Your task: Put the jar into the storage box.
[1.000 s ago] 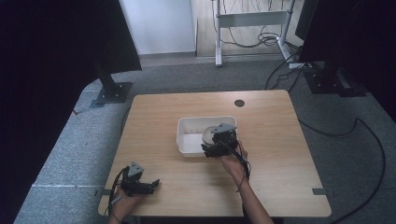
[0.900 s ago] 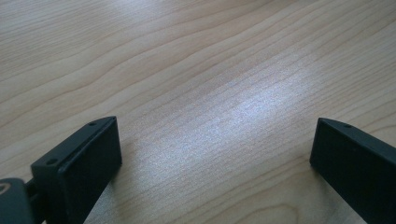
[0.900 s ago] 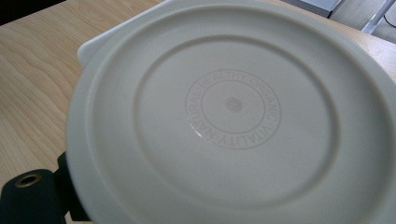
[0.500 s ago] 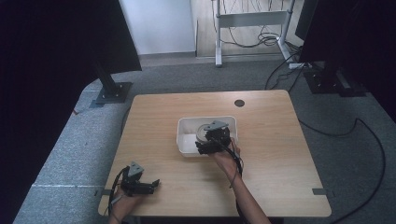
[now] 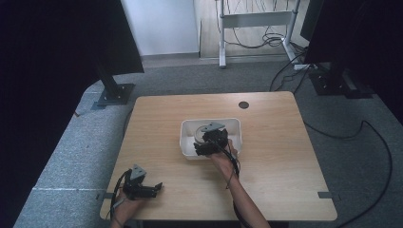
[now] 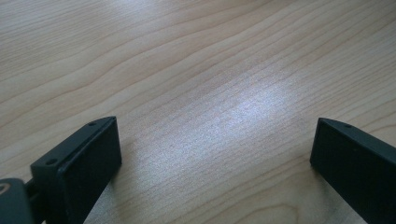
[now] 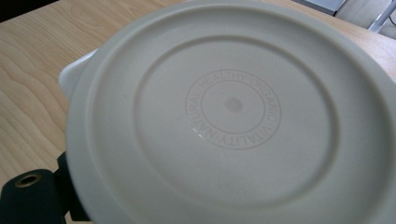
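The right claw (image 5: 207, 145) sits in the white tray (image 5: 186, 137) at the worktop's (image 5: 285, 161) middle, seemingly pinching a round lid (image 7: 224, 116), though its jaws are hidden. The left claw (image 5: 151, 188) rests spread and empty at the near left corner.

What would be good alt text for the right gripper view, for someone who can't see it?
A round off-white plastic lid seen close up, with raised ring lettering at its centre reading natural, healthy, organic, vitality. A corner of the white tub peeks out behind its left edge, over the light wooden table. Part of the black right gripper shows at bottom left.
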The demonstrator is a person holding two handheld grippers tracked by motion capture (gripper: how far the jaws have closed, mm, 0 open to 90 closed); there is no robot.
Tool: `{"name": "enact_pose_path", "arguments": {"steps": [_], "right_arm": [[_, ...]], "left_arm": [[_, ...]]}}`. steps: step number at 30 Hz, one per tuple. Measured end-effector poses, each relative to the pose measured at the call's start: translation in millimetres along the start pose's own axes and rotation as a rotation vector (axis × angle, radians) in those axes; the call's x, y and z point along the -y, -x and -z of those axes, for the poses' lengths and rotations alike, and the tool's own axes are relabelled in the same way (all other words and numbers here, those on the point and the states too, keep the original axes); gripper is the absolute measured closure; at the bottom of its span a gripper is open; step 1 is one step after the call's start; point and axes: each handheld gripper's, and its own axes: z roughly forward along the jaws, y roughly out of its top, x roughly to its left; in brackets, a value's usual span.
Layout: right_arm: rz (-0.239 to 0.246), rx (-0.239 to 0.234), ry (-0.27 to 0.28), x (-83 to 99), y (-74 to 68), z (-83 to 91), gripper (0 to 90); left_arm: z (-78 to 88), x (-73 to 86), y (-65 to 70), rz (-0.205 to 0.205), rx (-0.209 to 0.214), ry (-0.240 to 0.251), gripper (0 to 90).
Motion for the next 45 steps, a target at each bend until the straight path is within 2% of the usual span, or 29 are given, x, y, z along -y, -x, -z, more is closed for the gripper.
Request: {"name": "enact_pose_path", "arguments": {"steps": [11,26,39,45], "right_arm": [[-0.006,0.018,-0.024,1.2,-7.5,-21.2,9.4],[0.013,0.052,-0.056,1.9,-19.3,-41.5,9.4],[0.027,0.082,-0.082,7.8,-22.7,-48.3,9.4],[0.013,0.086,-0.077,9.2,-23.0,-48.1,9.3]], "left_arm": [[0.0,0.0,-0.1,-0.001,0.000,0.000,1.6],[0.0,0.0,0.0,0.000,0.000,-0.001,1.6],[-0.2,0.1,0.1,0.000,0.000,0.001,1.6],[-0.2,0.1,0.2,0.000,-0.001,0.001,1.6]]}}
